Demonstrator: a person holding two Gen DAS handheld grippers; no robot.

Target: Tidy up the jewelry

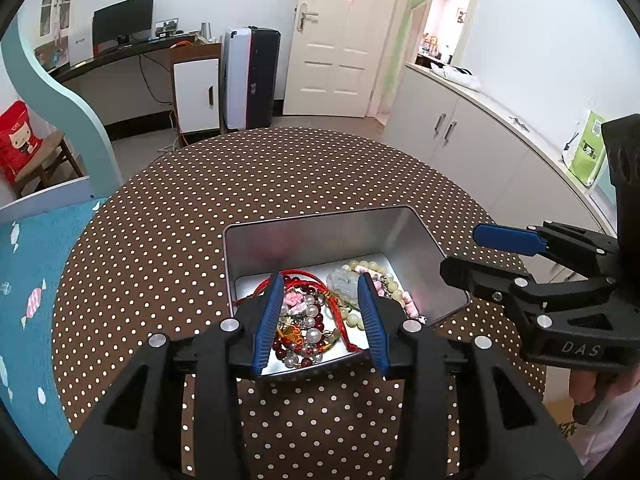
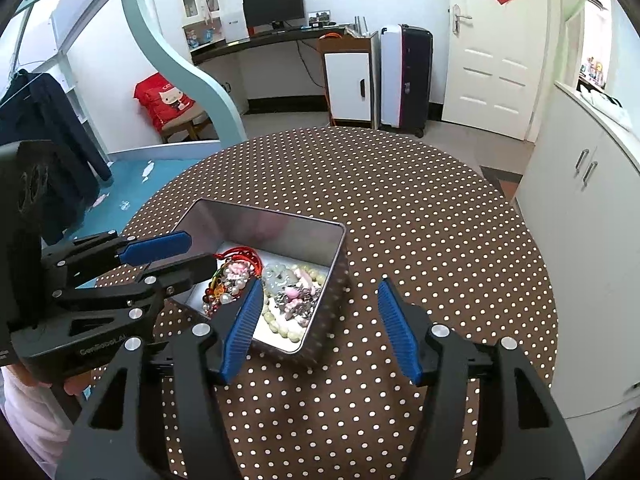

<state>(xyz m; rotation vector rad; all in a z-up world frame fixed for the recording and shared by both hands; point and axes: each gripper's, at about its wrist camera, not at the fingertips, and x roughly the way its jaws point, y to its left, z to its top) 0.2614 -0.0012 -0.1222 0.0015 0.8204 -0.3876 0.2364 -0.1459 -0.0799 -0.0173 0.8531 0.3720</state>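
Note:
A silver metal tin (image 1: pixel 320 232) (image 2: pixel 260 224) stands on the round polka-dot table (image 1: pixel 240 184) (image 2: pixel 420 216). It holds a heap of jewelry (image 1: pixel 316 320) (image 2: pixel 276 292): red cord, pearl and red bead strings, pale green beads, pink pieces. My left gripper (image 1: pixel 322 280) is open above the tin's near edge, over the jewelry, holding nothing; it shows in the right wrist view (image 2: pixel 188 252) at the tin's left side. My right gripper (image 2: pixel 320 292) is open and empty over the tin's right wall; in the left wrist view (image 1: pixel 468 252) it sits just right of the tin.
White cabinets (image 1: pixel 460 128) (image 2: pixel 592 208) run along the right of the table. A blue mat and teal bed frame (image 2: pixel 168 60) lie to the left. A suitcase (image 2: pixel 404 76), small cabinet and desk stand at the far wall beside a white door (image 1: pixel 340 40).

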